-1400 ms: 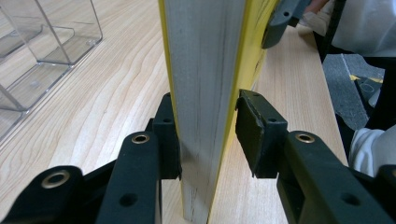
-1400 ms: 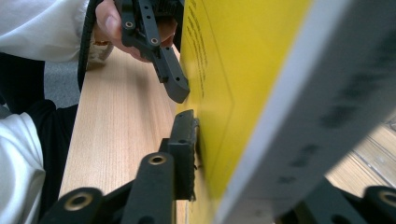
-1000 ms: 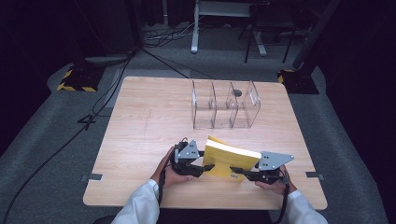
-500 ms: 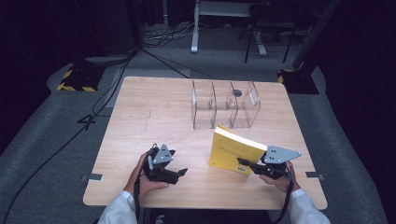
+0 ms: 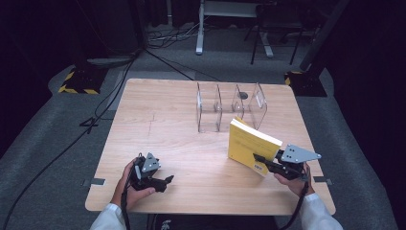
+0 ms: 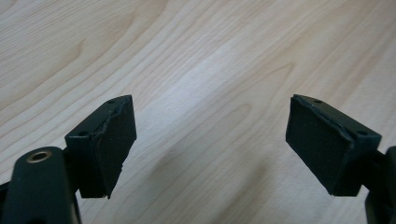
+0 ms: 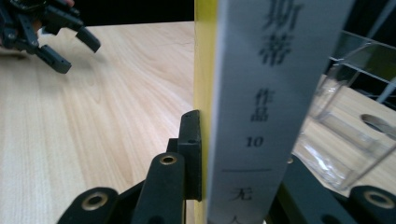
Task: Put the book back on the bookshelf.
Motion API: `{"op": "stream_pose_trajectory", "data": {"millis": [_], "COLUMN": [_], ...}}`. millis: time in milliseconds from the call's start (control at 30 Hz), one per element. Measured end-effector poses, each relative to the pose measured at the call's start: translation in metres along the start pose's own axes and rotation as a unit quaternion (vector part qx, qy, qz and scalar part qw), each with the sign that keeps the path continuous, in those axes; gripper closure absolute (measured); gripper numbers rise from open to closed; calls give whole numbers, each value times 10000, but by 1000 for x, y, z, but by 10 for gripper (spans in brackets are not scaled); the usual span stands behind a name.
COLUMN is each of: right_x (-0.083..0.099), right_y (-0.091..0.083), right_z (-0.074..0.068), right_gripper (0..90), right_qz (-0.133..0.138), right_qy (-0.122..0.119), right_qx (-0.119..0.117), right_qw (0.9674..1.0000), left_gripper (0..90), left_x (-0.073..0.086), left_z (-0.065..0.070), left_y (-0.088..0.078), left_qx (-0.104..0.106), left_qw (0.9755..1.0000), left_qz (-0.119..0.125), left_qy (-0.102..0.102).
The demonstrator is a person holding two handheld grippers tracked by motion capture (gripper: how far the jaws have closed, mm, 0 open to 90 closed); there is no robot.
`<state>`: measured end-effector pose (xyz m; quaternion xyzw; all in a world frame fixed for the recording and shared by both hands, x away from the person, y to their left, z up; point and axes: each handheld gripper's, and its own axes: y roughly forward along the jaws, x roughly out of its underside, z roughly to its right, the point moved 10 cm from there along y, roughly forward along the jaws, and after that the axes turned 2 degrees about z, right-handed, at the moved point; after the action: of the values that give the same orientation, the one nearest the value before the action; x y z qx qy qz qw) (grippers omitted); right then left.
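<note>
Book handed over: the right gripper (image 5: 261, 158) alone holds the book (image 5: 251, 145).

High view: the yellow book stands upright near the right front of the bench (image 5: 163, 124), just before the clear rack (image 5: 230, 108), with the right gripper clamped on its lower edge. A second ago both grippers were at the book; now the left gripper (image 5: 167, 180) has drawn away to the left front of the bench. Left gripper view: its jaws have just been opening and stand wide apart, nothing between them, bare wood below. Right gripper view: the jaws press on both sides of the book (image 7: 243, 107); the rack (image 7: 355, 126) is just behind it, and the left gripper (image 7: 70, 44) is far off. I judge the book is next to go into a slot of the rack, carried by one gripper.
</note>
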<state>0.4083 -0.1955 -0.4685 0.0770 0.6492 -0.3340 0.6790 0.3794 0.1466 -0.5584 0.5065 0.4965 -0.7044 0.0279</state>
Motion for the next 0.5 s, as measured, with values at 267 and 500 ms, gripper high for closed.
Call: {"op": "stream_pose_trajectory", "data": {"millis": [267, 500], "right_x": [-8, -14], "right_y": [-17, -31], "right_z": [24, 40], "right_gripper": [763, 763], "right_qz": [178, 286], "right_qy": [209, 294], "right_qx": [573, 1008], "right_qw": [9980, 9941], "left_gripper": [170, 169], "left_x": [6, 11], "left_z": [-13, -12], "left_y": [6, 13], "left_qx": [-82, -52], "left_qw": [9998, 9996], "left_qz": [-61, -208], "left_qy": [-155, -210]}}
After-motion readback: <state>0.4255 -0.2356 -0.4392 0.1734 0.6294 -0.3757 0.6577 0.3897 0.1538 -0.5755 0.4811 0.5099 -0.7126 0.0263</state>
